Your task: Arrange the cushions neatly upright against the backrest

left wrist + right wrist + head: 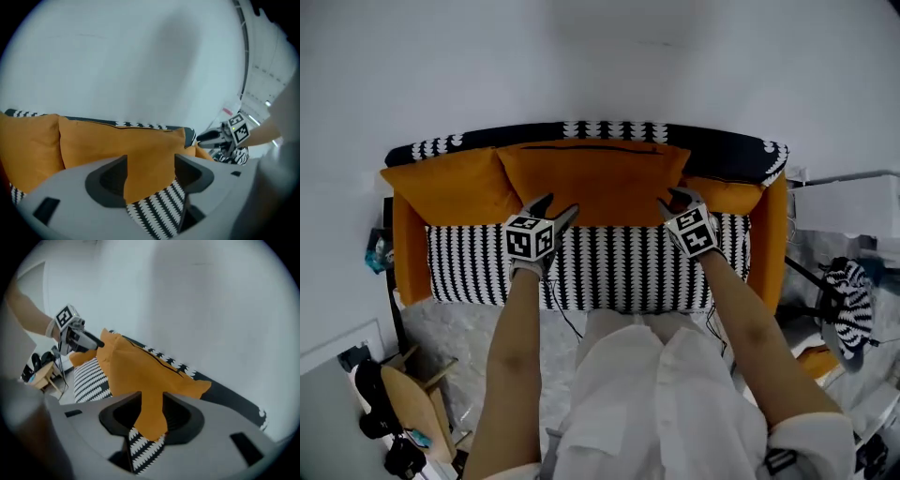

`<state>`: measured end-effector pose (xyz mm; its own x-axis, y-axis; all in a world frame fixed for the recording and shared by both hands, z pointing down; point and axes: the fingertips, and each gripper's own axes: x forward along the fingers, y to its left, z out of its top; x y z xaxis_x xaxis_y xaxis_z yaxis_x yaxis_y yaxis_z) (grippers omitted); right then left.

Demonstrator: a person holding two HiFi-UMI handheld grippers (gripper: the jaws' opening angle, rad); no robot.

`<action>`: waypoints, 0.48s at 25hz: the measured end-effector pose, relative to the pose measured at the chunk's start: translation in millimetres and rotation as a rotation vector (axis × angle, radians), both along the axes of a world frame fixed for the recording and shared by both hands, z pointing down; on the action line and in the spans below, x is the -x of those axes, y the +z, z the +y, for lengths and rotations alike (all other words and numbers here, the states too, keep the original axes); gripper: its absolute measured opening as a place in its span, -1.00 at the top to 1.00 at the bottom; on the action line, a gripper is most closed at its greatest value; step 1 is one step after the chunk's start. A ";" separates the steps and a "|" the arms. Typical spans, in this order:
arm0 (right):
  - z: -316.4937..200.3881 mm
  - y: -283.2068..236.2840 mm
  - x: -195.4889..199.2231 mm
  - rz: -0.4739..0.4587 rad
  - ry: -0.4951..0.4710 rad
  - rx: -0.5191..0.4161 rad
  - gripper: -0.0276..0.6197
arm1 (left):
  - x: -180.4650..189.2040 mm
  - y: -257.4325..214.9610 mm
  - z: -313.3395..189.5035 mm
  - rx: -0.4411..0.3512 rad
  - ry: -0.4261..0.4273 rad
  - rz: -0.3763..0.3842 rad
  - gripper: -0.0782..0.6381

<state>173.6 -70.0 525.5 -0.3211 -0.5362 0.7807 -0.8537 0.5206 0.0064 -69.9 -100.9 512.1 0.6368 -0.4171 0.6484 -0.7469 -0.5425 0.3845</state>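
A large orange cushion (592,178) stands upright against the middle of the sofa's dark backrest (722,150). Another orange cushion (450,186) leans at the left, and a third (727,195) shows low at the right. My left gripper (551,208) is open just in front of the middle cushion's lower left corner; in the left gripper view (150,176) nothing lies between its jaws. My right gripper (680,199) is at the cushion's lower right corner. In the right gripper view (152,416) that orange corner (149,425) hangs loosely between the parted jaws.
The sofa has a black-and-white patterned seat (609,267) and orange arms (411,253). A wooden chair (412,398) with dark items stands at the lower left. A white table (844,202) and a striped cloth (853,305) are at the right.
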 end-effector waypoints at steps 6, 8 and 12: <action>35.3 -71.9 -7.0 -0.333 0.251 -0.094 0.46 | -24.6 -68.8 47.3 -0.074 -0.075 0.210 0.08; 47.7 -96.5 -14.9 -0.428 0.306 -0.121 0.46 | -31.1 -99.5 59.8 -0.121 -0.125 0.281 0.09; 72.9 -141.2 -31.3 -0.507 0.295 -0.187 0.58 | -40.2 -163.4 83.3 -0.251 -0.205 0.374 0.27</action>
